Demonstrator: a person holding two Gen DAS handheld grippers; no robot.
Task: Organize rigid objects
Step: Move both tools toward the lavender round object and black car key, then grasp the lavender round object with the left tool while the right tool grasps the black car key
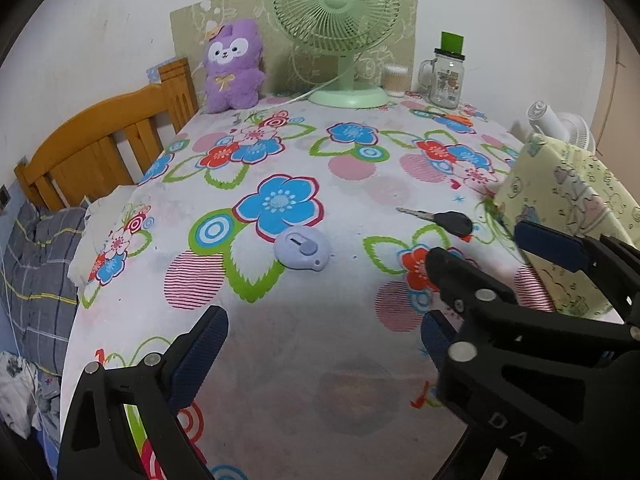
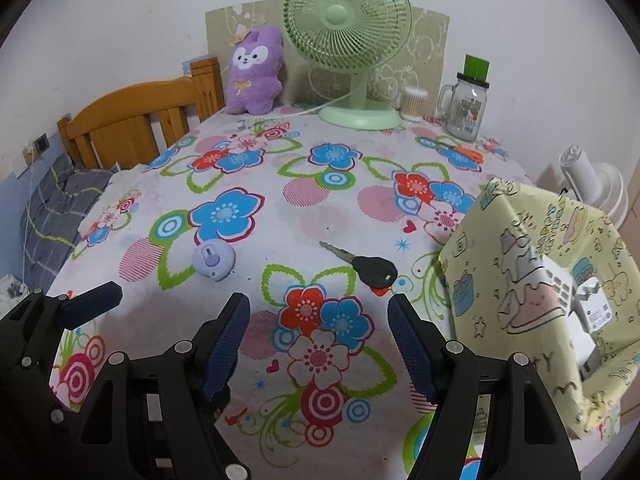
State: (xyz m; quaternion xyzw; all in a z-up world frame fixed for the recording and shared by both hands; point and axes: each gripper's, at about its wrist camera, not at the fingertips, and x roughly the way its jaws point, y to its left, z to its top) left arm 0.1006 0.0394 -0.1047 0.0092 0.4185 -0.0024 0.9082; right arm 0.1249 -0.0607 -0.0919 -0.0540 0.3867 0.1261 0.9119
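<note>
Key (image 2: pixel 366 266) lies flat on flowered cloth (image 2: pixel 320 216), just ahead of our right gripper (image 2: pixel 318 334), beside yellow box (image 2: pixel 532 292). Lilac round gadget (image 1: pixel 303 248) sits ahead of our left gripper (image 1: pixel 324 332). Both grippers released, nothing between jaws. We judge: lower right one straight, straddle black key head, pinch low on cloth.

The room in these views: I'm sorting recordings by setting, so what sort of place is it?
Most likely a bedroom at home: a wooden bed headboard with plaid bedding beside a table under a floral tablecloth, with a purple plush toy and a green desk fan on it.
</note>
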